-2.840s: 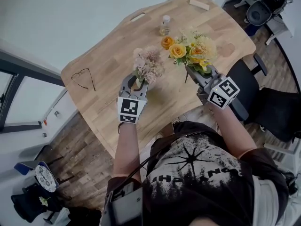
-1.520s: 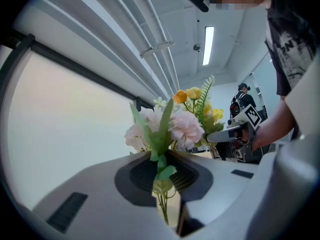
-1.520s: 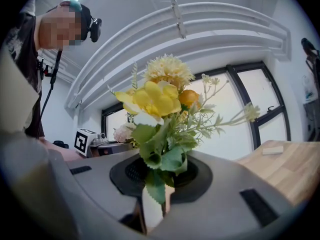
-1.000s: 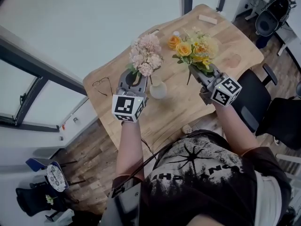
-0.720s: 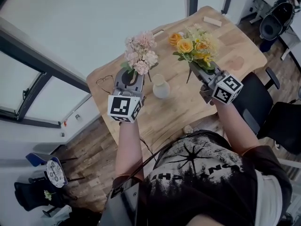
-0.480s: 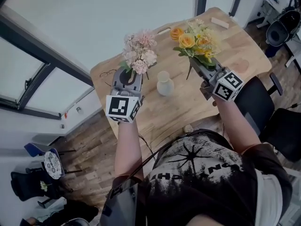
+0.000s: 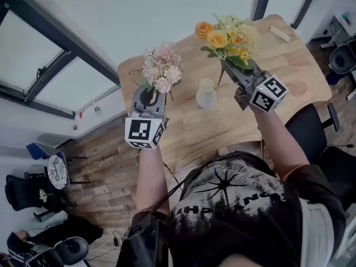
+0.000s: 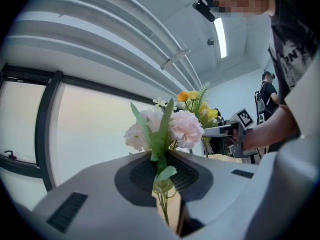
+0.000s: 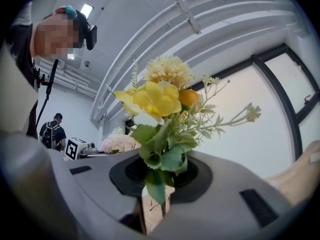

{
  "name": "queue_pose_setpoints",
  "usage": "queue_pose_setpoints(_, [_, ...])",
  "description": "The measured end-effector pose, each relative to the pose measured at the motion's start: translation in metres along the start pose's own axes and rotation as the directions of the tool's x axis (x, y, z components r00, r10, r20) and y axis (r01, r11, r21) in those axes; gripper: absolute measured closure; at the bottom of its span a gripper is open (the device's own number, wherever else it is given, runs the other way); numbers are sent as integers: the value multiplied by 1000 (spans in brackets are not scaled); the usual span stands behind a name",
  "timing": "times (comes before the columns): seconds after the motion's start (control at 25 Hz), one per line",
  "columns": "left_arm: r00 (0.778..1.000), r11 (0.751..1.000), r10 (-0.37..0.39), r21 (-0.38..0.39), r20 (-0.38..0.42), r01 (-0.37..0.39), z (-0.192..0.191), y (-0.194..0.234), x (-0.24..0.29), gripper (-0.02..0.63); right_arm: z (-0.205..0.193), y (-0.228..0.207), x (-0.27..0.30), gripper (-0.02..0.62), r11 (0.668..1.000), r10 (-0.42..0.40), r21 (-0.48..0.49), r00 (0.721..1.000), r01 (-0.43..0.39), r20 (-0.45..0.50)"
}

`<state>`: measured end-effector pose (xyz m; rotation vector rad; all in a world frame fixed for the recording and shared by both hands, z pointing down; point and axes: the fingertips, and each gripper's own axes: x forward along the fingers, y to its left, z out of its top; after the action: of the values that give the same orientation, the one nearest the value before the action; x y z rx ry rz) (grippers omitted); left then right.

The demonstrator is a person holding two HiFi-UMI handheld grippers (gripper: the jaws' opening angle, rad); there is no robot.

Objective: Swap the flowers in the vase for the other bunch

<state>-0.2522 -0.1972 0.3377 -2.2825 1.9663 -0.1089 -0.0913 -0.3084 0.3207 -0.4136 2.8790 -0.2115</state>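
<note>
left gripper is clenched on the stems of the pink bunch, over the left edge of the desk. right gripper grips the yellow bunch. the vase stands upright mid-desk between them, apart from both.

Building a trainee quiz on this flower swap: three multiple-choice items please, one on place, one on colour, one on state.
1. Where is the small white ceramic vase? A on the wooden table; B on the floor; C in a hand-held gripper.
2. The flower bunch in the left hand-held gripper is: A yellow; B pink; C blue.
3. The vase is: A full; B tipped over; C empty, upright.
Key: A, it stands on the tabletop; B, pink blooms rise from its jaws; C, its mouth is bare.
</note>
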Motion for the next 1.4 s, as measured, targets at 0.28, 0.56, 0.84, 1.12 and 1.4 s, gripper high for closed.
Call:
queue_pose_setpoints(0.28, [995,996,79,-36,-62,-82,-31,11,-31,548,-14,13,29,514,997,81,-23,997,-80,4])
queue_pose_setpoints(0.56, [986,987,119,-93,-117,-130,-56,18,-46,548,-39,21,37,514,986,163,-33,986,-162,32])
queue_pose_setpoints(0.84, [981,980,115,-142,-157,-138,-79,12,-52,548,-75,18,28,514,985,173,-12,985,-173,9])
queue_pose_setpoints(1.12, [975,977,97,-166,-199,-131,-97,3,-45,548,-103,14,19,512,983,183,-26,983,-183,-27])
queue_pose_setpoints(1.4, [969,977,93,-167,-228,-133,-103,8,-43,548,-130,17,18,497,983,163,-75,983,-169,-81])
